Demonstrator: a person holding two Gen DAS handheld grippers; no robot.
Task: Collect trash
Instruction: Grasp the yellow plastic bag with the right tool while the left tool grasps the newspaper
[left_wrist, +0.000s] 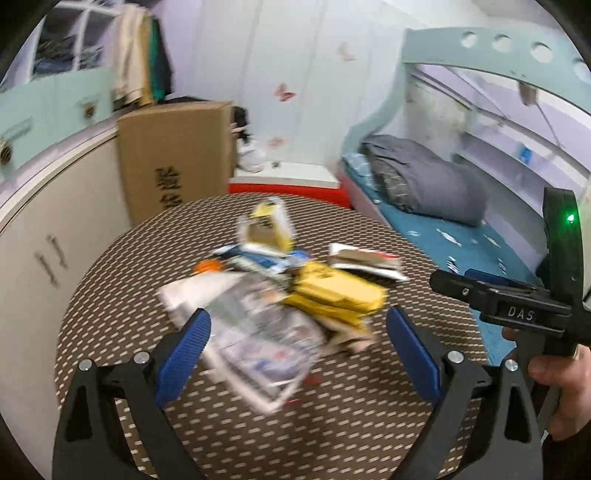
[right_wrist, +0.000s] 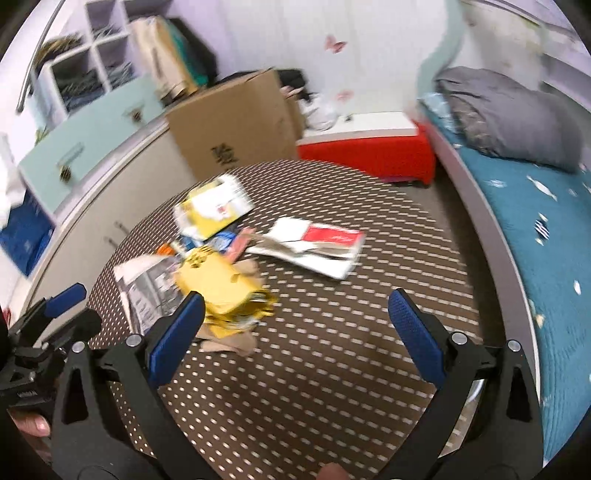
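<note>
The left gripper is black with blue ribbed pads and shiny silver screws. The right gripper looks the same. Its black body has white letters "DAS" and a small green light. A bare hand shows beside it.

A home bedroom: a bed with grey bedding, butterfly wall stickers, cabinets.
</note>
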